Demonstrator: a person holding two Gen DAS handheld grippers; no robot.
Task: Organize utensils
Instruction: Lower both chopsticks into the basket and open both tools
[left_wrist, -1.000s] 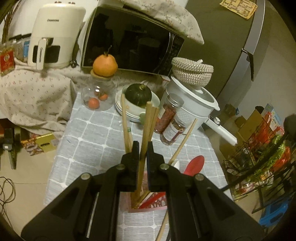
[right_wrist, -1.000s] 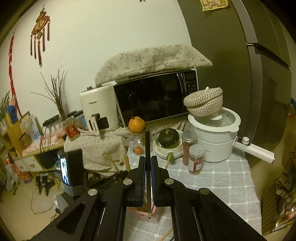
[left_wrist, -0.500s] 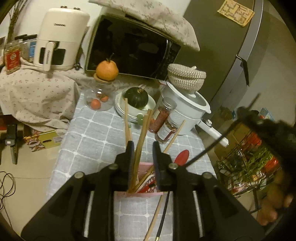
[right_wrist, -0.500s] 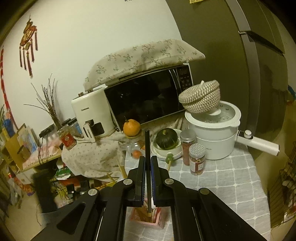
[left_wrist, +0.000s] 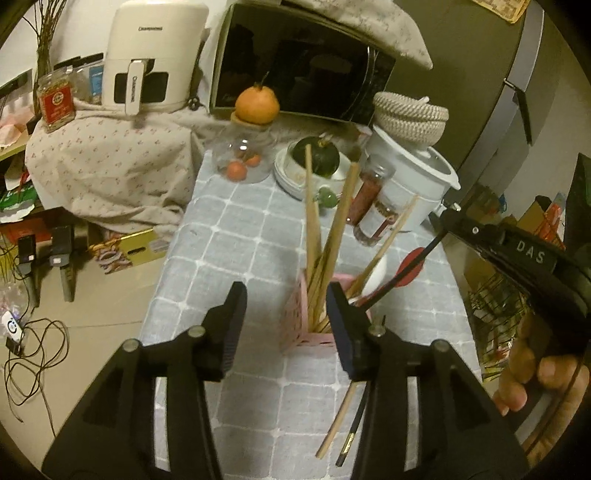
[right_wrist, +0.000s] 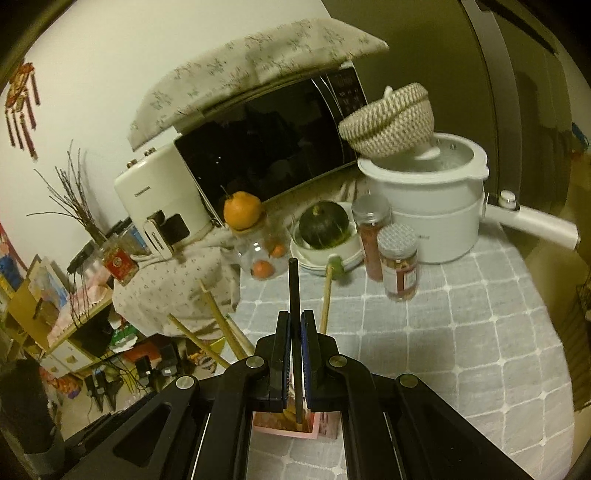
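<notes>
Left wrist view: the left gripper (left_wrist: 282, 312) hung over the grey checked tablecloth (left_wrist: 236, 236) with its jaws opening, parted and gripping nothing. The wooden chopsticks (left_wrist: 334, 236) stood loose in the gap between the pads, leaning out of the pink utensil holder (left_wrist: 301, 334) just beyond the fingertips. A red spoon (left_wrist: 410, 264) and a white one also rested in that holder. On the cloth nearer the camera, under the right-hand finger, lay one more wooden chopstick (left_wrist: 338, 417) and a black chopstick (left_wrist: 352, 430) side by side. At the right edge a hand (left_wrist: 535, 373) gripped the right gripper's handle, and a thin dark stick ran from that gripper down into the holder.

From the right wrist view, the right gripper (right_wrist: 295, 354) was clamped tight on a black chopstick (right_wrist: 293, 291), held upright, its lower end over the open top of the holder (right_wrist: 288, 430). Beyond stood two spice jars (right_wrist: 399, 266), a white pot (right_wrist: 424, 206) and a green squash (right_wrist: 323, 225).
</notes>
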